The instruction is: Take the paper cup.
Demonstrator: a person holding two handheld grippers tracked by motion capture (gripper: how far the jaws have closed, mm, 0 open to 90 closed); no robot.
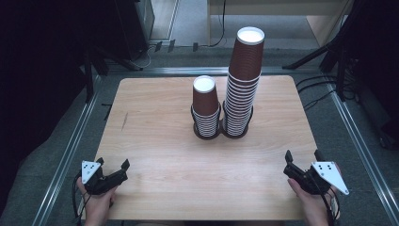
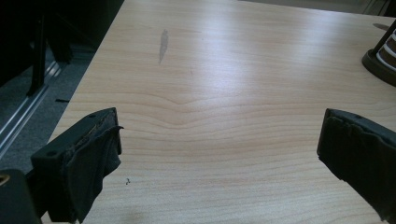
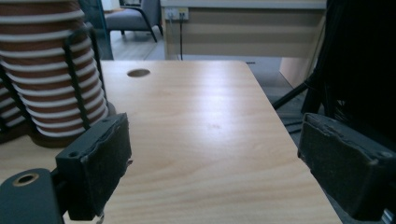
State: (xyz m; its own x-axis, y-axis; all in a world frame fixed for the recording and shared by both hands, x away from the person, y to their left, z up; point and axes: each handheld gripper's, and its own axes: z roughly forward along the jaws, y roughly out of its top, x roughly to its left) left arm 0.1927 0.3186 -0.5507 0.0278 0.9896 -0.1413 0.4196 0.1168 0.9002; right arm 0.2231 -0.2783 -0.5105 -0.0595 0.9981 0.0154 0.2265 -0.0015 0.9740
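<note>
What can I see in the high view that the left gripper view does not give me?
High view alone: both cup stacks whole, the tall stack and the short stack, upside down side by side in black holders, and the right gripper with open jaws. Left gripper view alone: the worn pads of the left gripper close up. Shared: the wooden table, its dark streak, and the left gripper open with nothing between its jaws.

Two stacks of brown paper cups, nested upside down with white bases on top, were set upright in black wire holders just past the table's centre, toward 12 o'clock. The short stack was placed at 9 o'clock of the tall stack, their holders touching. White rims were seen as close bands down each stack; the tall stack leaned slightly toward 1 o'clock.
</note>
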